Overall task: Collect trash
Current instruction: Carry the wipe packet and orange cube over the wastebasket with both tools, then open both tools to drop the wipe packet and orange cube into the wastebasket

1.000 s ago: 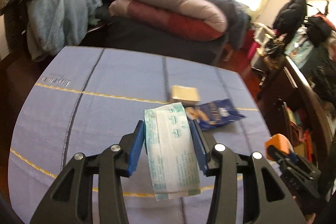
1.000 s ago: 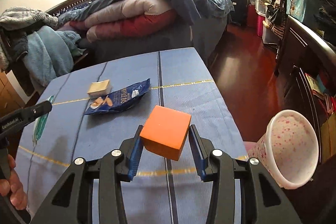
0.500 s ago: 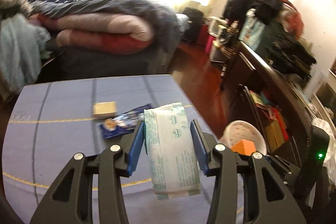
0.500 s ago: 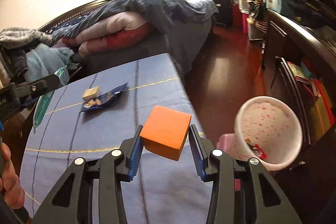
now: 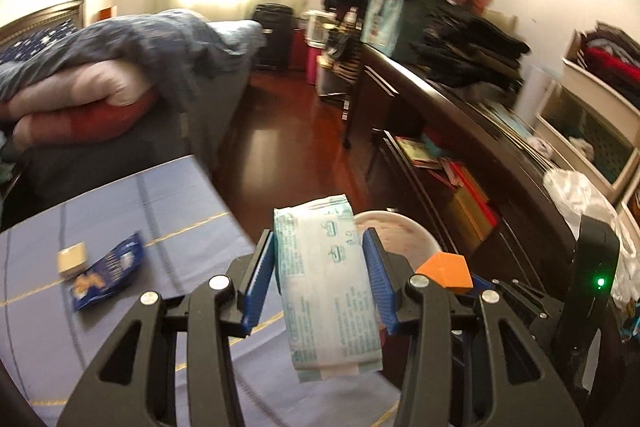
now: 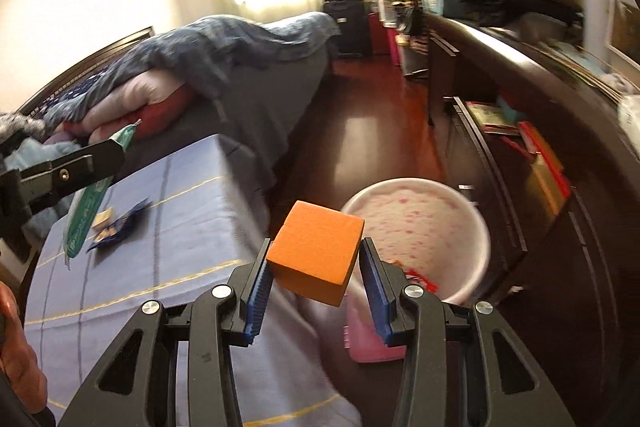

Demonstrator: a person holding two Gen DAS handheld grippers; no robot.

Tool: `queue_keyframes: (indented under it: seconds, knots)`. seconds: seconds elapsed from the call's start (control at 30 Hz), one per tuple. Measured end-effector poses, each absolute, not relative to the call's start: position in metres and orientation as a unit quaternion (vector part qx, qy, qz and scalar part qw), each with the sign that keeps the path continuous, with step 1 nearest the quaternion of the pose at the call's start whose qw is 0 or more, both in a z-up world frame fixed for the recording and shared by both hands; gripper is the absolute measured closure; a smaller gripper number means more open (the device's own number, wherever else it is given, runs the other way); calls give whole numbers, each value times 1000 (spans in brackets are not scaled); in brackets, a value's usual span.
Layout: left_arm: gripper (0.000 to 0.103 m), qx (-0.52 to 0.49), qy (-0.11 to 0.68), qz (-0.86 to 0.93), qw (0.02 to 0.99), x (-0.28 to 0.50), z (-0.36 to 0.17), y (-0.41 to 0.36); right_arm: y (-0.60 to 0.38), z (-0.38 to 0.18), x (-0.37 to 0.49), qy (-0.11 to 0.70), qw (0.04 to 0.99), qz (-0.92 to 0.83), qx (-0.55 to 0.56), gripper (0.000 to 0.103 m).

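Trash in your left gripper (image 5: pixel 320 275): a flat, pale teal printed plastic packet (image 5: pixel 330 287), clamped between the blue pads. Your right gripper (image 6: pixel 314 267) squeezes an orange foam cube (image 6: pixel 316 251), tilted. The white, pink-speckled bin (image 6: pixel 472 223) sits on the floor at two o'clock from the cube; a blue snack wrapper (image 5: pixel 106 273) and tan block (image 5: pixel 72 257) lie at nine o'clock on the blue tablecloth (image 5: pixel 168 211).

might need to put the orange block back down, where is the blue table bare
Most of the blue tablecloth is bare: the near half in front of the right gripper, and the far end toward the bed. The only crowded spot is mid-left, where the blue snack bag and small tan block lie together.
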State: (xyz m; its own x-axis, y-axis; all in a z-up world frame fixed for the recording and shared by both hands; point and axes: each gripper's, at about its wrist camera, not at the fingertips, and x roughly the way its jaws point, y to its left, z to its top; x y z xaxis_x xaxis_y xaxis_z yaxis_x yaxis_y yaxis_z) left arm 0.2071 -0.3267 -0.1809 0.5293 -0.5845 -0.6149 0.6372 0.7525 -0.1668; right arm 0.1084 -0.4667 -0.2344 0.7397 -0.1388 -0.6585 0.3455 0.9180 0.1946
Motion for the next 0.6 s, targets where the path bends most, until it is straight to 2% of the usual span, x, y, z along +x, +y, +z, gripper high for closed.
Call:
queue_keyframes:
  seconds: [0.3, 0.6]
  knots:
    - [57, 71, 365, -413, 831, 217, -212, -421, -524, -250, 99, 337, 905, -203, 164, 60]
    - [57, 92, 412, -421, 803, 247, -268, -488, -580, -299, 115, 365, 879, -248, 181, 60]
